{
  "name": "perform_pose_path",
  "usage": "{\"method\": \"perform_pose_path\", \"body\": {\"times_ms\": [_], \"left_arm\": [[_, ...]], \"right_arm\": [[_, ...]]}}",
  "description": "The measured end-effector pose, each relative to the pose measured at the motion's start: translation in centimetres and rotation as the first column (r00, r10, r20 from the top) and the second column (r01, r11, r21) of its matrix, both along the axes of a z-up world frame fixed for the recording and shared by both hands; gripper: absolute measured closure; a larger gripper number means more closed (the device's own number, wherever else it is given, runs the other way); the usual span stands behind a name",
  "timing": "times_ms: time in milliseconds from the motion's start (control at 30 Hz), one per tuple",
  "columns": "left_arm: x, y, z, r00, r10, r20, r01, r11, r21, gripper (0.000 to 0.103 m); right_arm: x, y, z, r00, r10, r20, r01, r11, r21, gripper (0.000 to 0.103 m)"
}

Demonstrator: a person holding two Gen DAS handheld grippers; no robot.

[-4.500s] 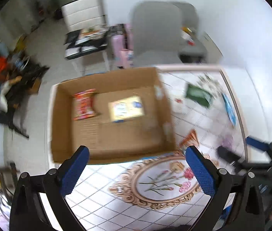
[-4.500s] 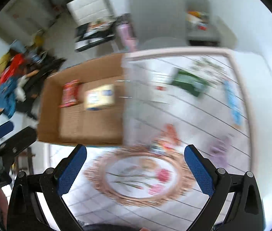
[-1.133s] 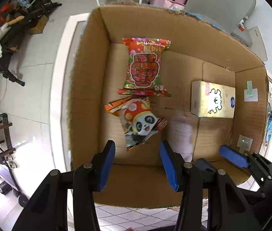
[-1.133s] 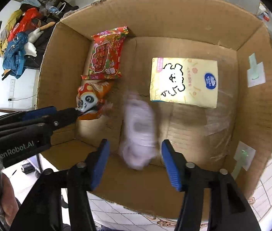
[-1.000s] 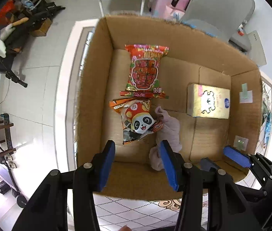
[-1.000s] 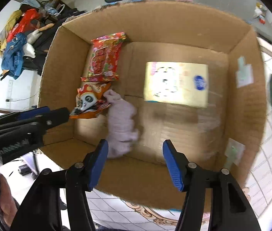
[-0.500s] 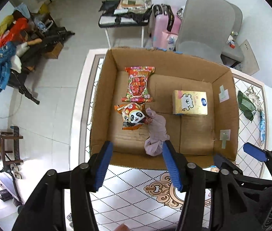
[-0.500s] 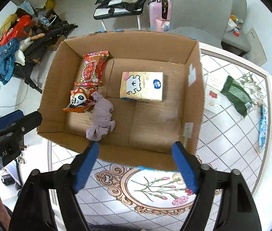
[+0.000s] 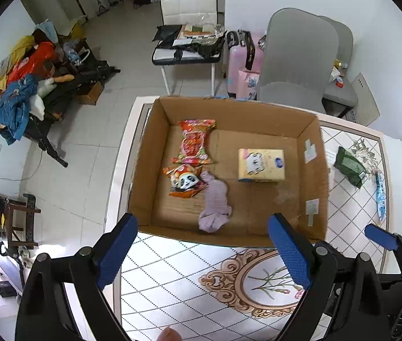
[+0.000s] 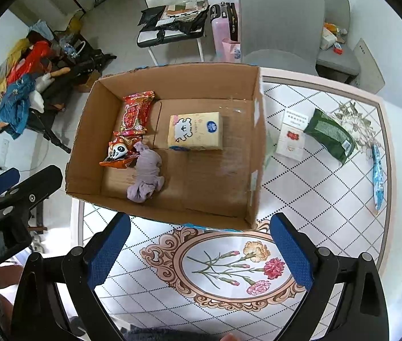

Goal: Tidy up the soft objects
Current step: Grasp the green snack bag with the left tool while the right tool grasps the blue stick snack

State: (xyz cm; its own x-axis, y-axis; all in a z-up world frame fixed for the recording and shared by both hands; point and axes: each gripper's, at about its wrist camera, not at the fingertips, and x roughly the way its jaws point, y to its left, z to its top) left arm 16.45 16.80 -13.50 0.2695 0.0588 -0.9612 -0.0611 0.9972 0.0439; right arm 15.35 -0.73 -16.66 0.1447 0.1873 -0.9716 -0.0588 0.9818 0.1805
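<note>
An open cardboard box (image 9: 316,170) (image 10: 257,153) stands on the table's left part. Inside lie a red snack bag (image 9: 196,141) (image 10: 136,113), a panda snack bag (image 9: 185,181) (image 10: 119,153), a lilac cloth (image 9: 215,206) (image 10: 146,174) and a yellow tissue pack (image 9: 260,164) (image 10: 195,130). My left gripper (image 9: 203,251) is open and empty, above the table in front of the box. My right gripper (image 10: 199,253) is open and empty, also in front of the box. On the table right of the box lie a green pouch (image 9: 350,166) (image 10: 329,135), a white card (image 10: 292,136) and a blue packet (image 9: 380,193) (image 10: 377,176).
The table (image 9: 189,278) (image 10: 323,207) has a white diamond-pattern cover with a flower medallion. Grey chairs (image 9: 294,62) (image 10: 280,20) and a pink suitcase (image 9: 240,65) stand behind it. A white chair (image 9: 189,28) with clutter and a clothes pile (image 9: 18,85) are on the floor at left.
The lilac cloth dropped from my right gripper into the box beside the panda bag. Both grippers drew back and up from the box and opened wider.
</note>
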Motion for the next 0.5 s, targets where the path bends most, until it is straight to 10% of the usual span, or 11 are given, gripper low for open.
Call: {"method": "perform_pose_path", "body": {"times_ms": [300,500], "left_arm": [[3.4,-12.4,2.2,0.982,-0.191,-0.003,0.191,0.982,-0.003,0.009],[9.3,-23.3,-2.7,0.939,-0.318,-0.13,0.317,0.948,-0.028,0.009]], "right_arm": [[0.0,-14.0,1.8,0.988,-0.152,0.001,0.151,0.988,0.027,0.003],[1.4,-27.2,0.2,0.949,-0.316,-0.016,0.314,0.947,-0.062,0.003]]}}
